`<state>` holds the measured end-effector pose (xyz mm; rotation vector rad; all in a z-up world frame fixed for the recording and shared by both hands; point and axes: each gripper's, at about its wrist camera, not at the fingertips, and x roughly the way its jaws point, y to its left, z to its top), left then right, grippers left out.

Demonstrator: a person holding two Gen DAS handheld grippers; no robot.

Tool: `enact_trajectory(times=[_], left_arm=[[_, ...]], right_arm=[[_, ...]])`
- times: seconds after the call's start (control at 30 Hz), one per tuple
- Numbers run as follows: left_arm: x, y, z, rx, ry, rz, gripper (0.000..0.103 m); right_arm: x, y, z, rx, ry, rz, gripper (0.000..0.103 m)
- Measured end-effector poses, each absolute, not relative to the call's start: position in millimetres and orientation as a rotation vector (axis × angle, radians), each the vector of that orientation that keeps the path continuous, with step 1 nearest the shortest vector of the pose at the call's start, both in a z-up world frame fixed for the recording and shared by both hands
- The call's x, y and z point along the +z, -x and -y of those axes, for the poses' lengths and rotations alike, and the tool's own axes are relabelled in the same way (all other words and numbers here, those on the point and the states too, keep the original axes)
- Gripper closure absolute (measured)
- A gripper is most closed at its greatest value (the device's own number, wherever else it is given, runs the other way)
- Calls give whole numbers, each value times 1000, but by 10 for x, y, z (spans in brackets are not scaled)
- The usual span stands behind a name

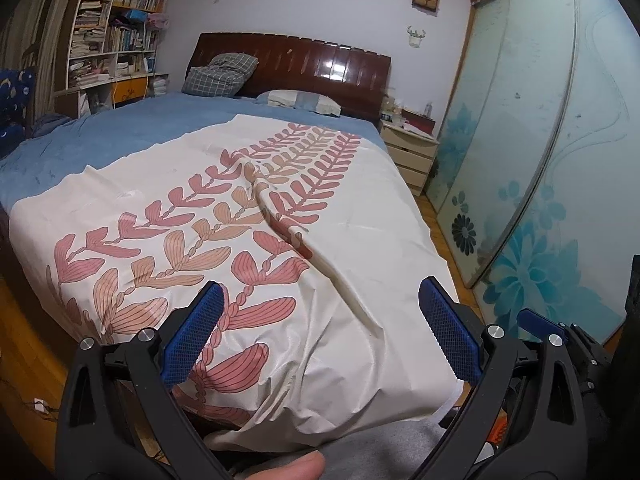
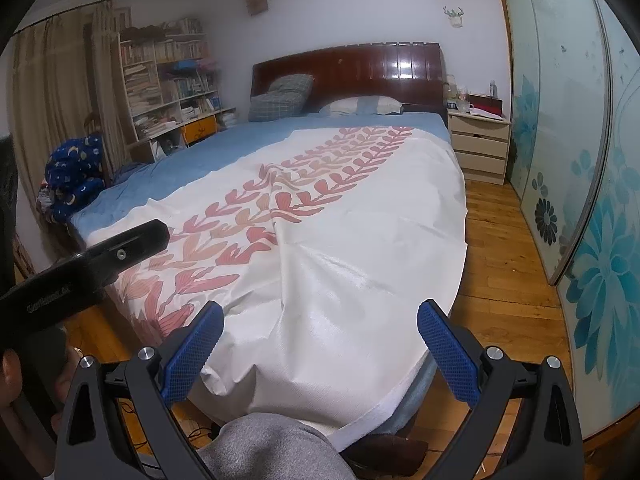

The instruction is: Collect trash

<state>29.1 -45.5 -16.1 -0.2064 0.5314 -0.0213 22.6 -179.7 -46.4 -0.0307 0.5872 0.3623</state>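
Observation:
No trash shows clearly in either view. My left gripper is open and empty, held over the foot of the bed above a white cover with pink leaf print. My right gripper is open and empty too, over the same cover near the bed's foot. The black body of the left gripper shows at the left of the right wrist view. A small white scrap lies on the floor at the lower left of the left wrist view; I cannot tell what it is.
A blue sheet, pillows and a dark wooden headboard lie ahead. A bookshelf stands left, a bedside drawer unit and glass wardrobe doors right. Wooden floor runs between the bed and wardrobe. My grey-clad knee is below.

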Motion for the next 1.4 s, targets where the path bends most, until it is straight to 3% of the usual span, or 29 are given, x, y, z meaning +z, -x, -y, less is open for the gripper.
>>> enact_trajectory(times=[1.4], left_arm=[[-161,-293,472,10,209,-515,6]], right_arm=[[-552,-305,1757,365,35,-635,7]])
